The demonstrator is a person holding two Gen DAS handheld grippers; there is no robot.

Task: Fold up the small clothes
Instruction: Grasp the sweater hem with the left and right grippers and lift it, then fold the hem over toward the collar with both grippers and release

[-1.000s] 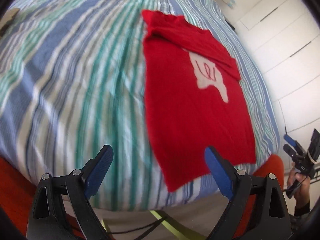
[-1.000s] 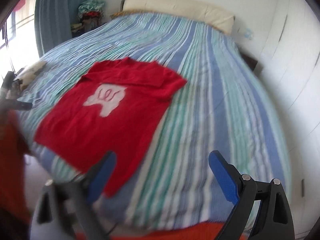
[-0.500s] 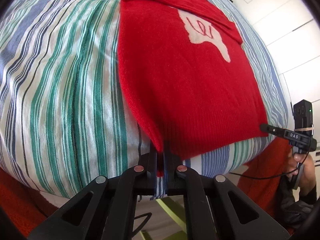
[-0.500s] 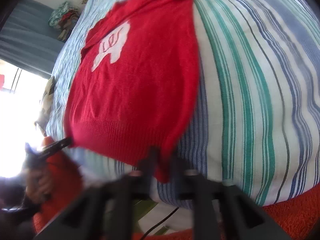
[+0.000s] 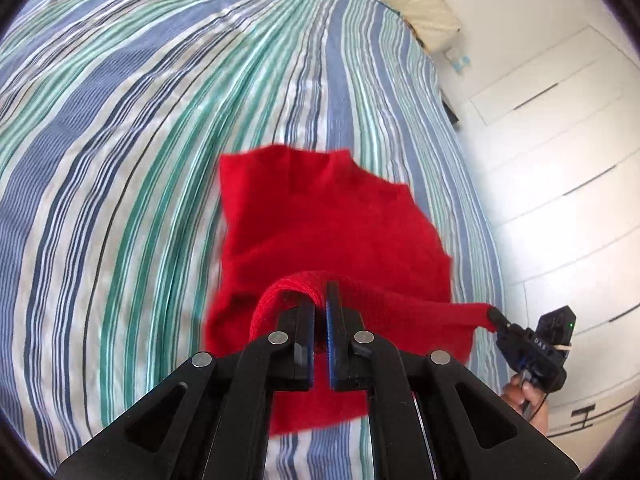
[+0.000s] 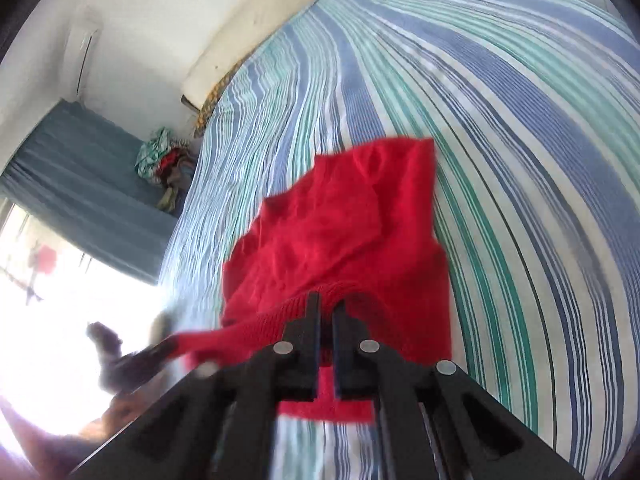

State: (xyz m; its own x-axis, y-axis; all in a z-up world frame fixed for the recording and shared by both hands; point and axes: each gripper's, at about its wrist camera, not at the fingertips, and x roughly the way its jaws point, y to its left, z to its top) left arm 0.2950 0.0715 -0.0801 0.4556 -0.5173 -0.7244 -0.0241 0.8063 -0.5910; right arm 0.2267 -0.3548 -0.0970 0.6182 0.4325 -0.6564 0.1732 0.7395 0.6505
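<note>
A small red knitted sweater (image 5: 320,232) lies on the striped bed (image 5: 140,140), its lower half lifted and carried over its upper half. My left gripper (image 5: 320,300) is shut on one corner of the ribbed hem. My right gripper (image 6: 326,308) is shut on the other hem corner; it also shows at the right of the left wrist view (image 5: 496,316). The hem stretches taut between the two grippers. In the right wrist view the sweater (image 6: 344,232) bunches up ahead of the fingers. The white print is hidden under the fold.
A cream pillow (image 5: 416,4) lies at the head of the bed. White cupboard doors (image 5: 560,140) stand to the right. A teal curtain (image 6: 80,184) and a pile of clothes (image 6: 164,164) are beyond the bed's left side, by a bright window.
Both grippers went from open to shut on the hem corners. They have since lifted the hem and carried it forward over the sweater, covering the white print.
</note>
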